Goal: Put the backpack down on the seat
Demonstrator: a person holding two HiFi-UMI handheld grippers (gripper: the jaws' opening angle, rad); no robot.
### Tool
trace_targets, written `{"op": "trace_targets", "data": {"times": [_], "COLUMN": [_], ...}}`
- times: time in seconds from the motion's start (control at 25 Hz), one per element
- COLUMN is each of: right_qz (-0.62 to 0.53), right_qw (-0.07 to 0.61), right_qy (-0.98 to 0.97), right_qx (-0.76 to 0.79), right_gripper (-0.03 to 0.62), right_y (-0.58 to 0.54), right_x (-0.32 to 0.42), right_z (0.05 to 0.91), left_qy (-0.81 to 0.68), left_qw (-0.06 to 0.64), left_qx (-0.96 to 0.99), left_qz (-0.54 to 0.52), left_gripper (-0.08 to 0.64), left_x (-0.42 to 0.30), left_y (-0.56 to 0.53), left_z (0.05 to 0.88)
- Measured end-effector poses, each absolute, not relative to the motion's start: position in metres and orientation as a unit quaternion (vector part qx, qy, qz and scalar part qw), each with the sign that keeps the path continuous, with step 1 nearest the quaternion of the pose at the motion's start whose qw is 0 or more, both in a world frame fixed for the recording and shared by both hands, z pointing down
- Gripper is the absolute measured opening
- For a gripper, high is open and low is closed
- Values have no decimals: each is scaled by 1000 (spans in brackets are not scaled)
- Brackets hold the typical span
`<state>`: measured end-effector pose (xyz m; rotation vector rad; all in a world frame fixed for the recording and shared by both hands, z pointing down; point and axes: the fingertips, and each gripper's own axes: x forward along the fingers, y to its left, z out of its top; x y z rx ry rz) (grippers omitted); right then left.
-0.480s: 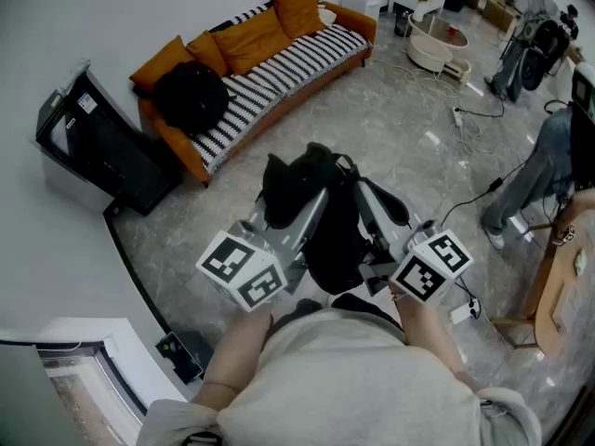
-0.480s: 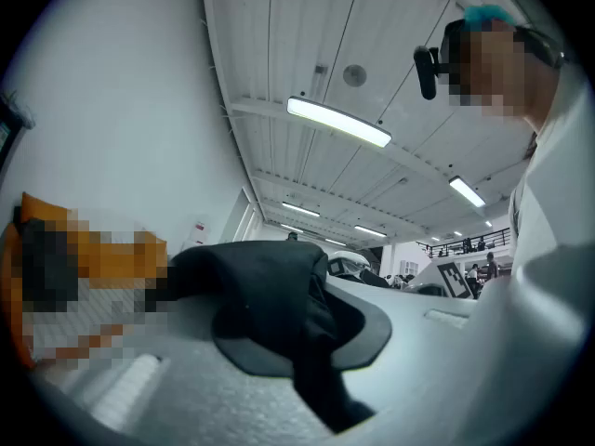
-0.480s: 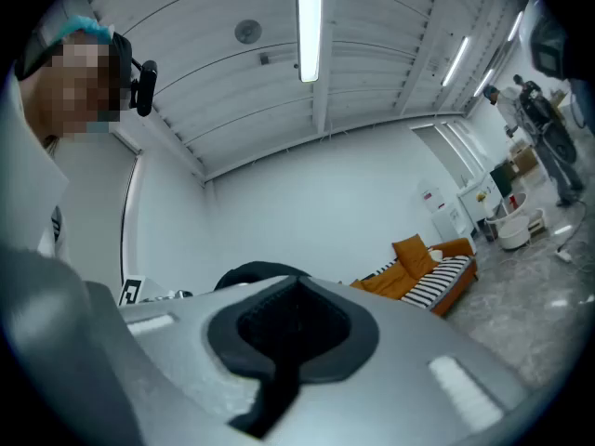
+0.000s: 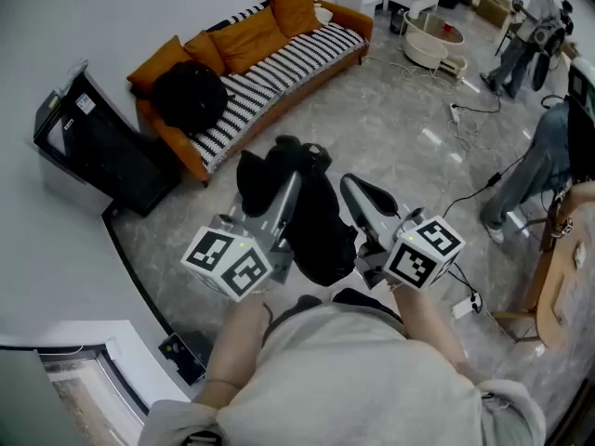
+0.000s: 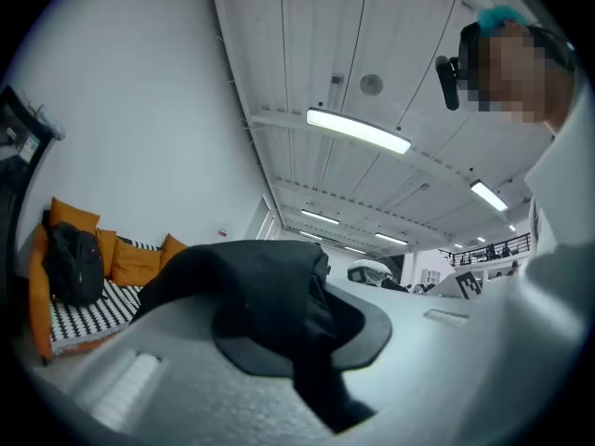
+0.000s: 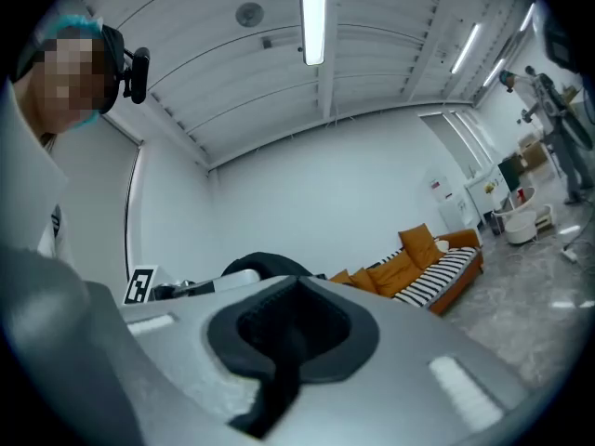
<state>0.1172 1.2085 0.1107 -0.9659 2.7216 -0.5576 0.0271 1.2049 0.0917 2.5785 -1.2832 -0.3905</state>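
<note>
Big open room: pale polished stone floor (image 4: 390,128), white wall (image 4: 93,7) on the L, cables (image 4: 474,110) and 2 people (image 4: 535,12) far R. Orange sofa (image 4: 358,19) w/ striped seat (image 4: 288,63) stands along the wall, well apart from the person. Another black bag (image 4: 189,96) sits at its L end, so the free seat is mid to R. The black backpack (image 4: 316,226) hangs in the air by the person's chest, not over the sofa yet. The left gripper (image 4: 284,198) and right gripper (image 4: 358,193) are each clamped on its black fabric or strap, 2 holds prob. to share weight and stop swing. Judged early: carry over, then lower.
</note>
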Motion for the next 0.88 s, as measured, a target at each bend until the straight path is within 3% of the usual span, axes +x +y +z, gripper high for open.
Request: {"op": "trace_targets", "data": {"times": [0.28, 0.52, 0.88], "right_qz": [-194, -192, -216], "right_qw": [124, 81, 103], "right_qy": [921, 921, 918], "right_qx": [-313, -328, -317], "right_gripper": [3, 3, 3], "right_y": [1199, 1187, 1086], "right_x": [92, 74, 81], "right_z": [100, 134, 139], "left_qy": [-440, -453, -471], "left_qw": [132, 114, 123], "left_qx": [880, 877, 864], "left_qz": [-119, -115, -127], "left_gripper": [44, 44, 44], "left_x": [-7, -15, -24], "left_y": [1198, 1178, 1086], "left_z": [97, 104, 114]}}
